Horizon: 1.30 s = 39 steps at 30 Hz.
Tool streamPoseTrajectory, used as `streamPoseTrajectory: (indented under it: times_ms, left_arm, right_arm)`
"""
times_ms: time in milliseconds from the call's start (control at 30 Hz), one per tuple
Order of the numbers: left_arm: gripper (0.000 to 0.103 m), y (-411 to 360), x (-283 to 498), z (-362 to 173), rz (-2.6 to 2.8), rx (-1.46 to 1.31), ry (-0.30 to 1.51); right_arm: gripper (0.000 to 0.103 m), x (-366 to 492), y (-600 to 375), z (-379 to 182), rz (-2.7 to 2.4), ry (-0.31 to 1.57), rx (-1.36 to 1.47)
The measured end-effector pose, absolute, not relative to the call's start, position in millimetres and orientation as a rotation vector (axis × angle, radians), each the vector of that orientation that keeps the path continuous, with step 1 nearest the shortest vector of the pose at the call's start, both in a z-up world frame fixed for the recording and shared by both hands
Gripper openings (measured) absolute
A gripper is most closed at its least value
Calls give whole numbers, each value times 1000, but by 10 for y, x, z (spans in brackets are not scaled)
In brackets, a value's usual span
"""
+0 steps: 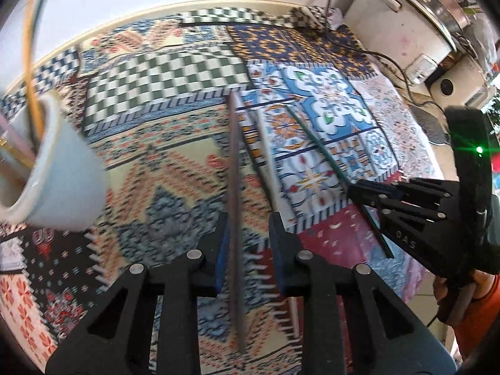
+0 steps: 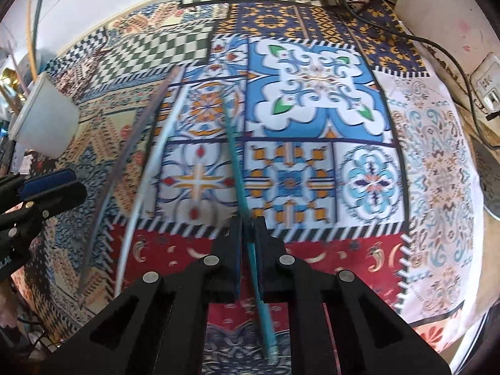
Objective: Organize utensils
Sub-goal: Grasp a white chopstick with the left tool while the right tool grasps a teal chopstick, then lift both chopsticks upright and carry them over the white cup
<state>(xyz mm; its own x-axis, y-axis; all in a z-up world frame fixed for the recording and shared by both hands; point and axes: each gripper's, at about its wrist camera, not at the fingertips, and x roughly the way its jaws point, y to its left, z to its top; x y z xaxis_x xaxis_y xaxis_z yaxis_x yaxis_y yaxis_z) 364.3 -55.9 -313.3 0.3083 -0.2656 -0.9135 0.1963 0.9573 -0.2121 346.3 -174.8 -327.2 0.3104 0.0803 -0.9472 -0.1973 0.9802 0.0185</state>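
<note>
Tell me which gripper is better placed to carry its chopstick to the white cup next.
Right, probably. The right gripper is already shut on the teal chopstick; the left gripper only straddles the brown chopstick, not yet clamped, though the white cup sits nearer it.

place: home kitchen | cues: white electric rice cooker (image 1: 403, 15); steel-lidded pot (image 1: 443, 9); wall socket (image 2: 487, 84); patchwork-print tablecloth (image 1: 175, 162) on desk; white utensil cup (image 1: 56, 175)
</note>
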Motion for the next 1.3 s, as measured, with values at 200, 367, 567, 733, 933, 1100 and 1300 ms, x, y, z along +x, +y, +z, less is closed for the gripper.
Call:
streamPoseTrajectory:
  times_ms: [200,367,567,733,933,1100,1300]
  left_arm:
    - [18,-857,3820,-3301,-343,-37,1275]
    - [16,-1029,3936,-3435,-318,12,1309]
    - [15,-1183,4081,-3448,-320,23,1311]
    - [15,-1404,4273,-3456,-348,22,1334]
    - [15,-1658,4465,-3477,-359,76,1353]
    - [6,-1836,4595,-3511,-370,106,1346]
    - [4,-1696,4591,-3470,-344,24,1354]
  right_arm:
    - [8,3570,-1759,-3255,226,1228,-153]
    - [7,3633,-1785,-3269,290,1231,-114]
    - [6,3604,-2050,-3220,316,1244,-52]
    - [6,3610,-2289,-3199,316,1246,-63]
    - [6,3662,-2283,-3168,385,1276,-112]
    - [7,3680,-2209,-3166,448,1273,-177]
    - [6,3766,-2294,-3146,445,1282,-104]
